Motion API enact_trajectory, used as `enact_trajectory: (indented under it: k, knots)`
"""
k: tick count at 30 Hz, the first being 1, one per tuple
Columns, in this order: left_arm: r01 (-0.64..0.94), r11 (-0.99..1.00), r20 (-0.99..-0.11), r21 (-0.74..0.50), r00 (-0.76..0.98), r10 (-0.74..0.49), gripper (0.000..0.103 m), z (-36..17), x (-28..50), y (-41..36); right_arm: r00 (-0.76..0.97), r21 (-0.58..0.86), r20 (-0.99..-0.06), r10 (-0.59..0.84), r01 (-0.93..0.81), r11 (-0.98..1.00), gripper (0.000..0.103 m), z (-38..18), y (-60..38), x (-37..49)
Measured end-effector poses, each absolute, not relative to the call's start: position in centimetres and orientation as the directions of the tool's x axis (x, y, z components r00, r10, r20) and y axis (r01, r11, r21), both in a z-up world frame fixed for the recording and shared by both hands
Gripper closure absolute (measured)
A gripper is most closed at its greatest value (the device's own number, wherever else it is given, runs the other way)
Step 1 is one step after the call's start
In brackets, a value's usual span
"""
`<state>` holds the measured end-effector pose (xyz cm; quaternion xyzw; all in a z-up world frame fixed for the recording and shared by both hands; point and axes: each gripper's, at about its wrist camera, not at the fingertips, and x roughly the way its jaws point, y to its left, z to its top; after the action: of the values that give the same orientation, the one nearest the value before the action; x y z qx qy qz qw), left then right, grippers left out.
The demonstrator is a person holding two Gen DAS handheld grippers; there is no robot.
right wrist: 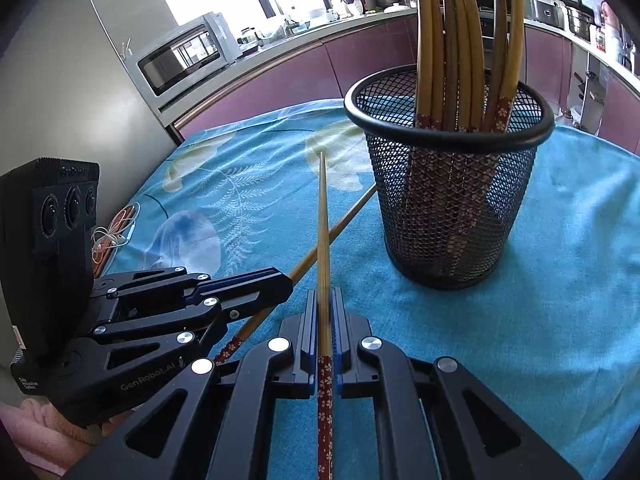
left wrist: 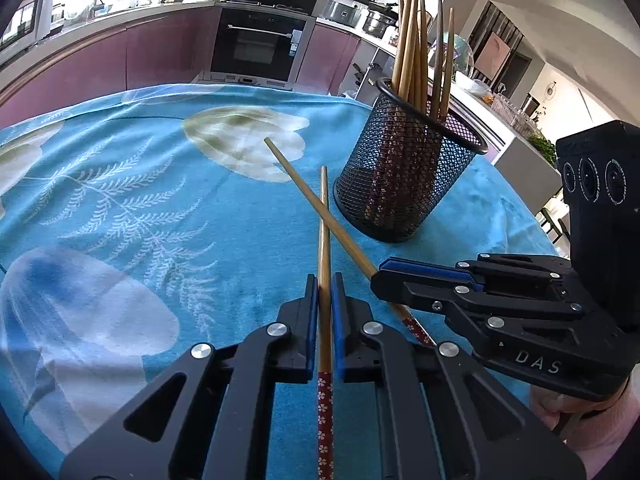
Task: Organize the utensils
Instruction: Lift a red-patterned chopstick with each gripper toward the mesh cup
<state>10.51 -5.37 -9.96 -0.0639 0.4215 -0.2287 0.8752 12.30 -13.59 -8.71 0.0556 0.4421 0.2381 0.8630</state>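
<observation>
Tabletop (left wrist: 120, 208): covered by a blue cloth with pale fern and flower prints; cloth lies mostly flat, lightly rumpled at the right in the right wrist view.
Room: kitchen. Purple cabinet fronts curve round behind the tabletop; bright windows above the far counter.
Far left: grey fridge side (right wrist: 60, 80), with a microwave (right wrist: 184, 54) on the counter just beside it. A white cable (right wrist: 114, 236) lies coiled at the tabletop's left edge.
Centre back: black built-in oven (left wrist: 258, 46) with pans on the hob above.
Far right: steel pots (left wrist: 378, 24) on the counter, pale walls beyond.
Left gripper (left wrist: 325, 292): jaws closed on a chopstick (left wrist: 324, 240), shaft running straight ahead, red patterned end trailing back toward the camera.
Right gripper (right wrist: 325, 304): jaws closed on a second chopstick (right wrist: 323, 220), same grip, tip pointing forward and clear of the cloth.
Crossing: the two held sticks cross in an X just ahead of the jaws; cannot tell whether they touch.
Holder (left wrist: 404, 168): black mesh cup, upright on the cloth, ahead and right of both grippers, near the stick tips but apart.
Contents: a bundle of chopsticks (left wrist: 414, 48) stands in it, patterned ends down, tips fanning up.
In the way: each gripper's body sits close beside the other.
Hands: pink sleeve (right wrist: 48, 424) low left in the right wrist view.
</observation>
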Motion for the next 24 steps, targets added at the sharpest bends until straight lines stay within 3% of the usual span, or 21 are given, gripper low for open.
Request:
enact_trajectory:
  k: [24]
  knots:
    - [0.382,0.835,-0.656,-0.396,0.519,-0.548,0.096,-9.3,10.5,-4.0,0.528,0.311,-0.717,0.455,-0.342,0.887,0.097,-7.6,-13.0,12.0]
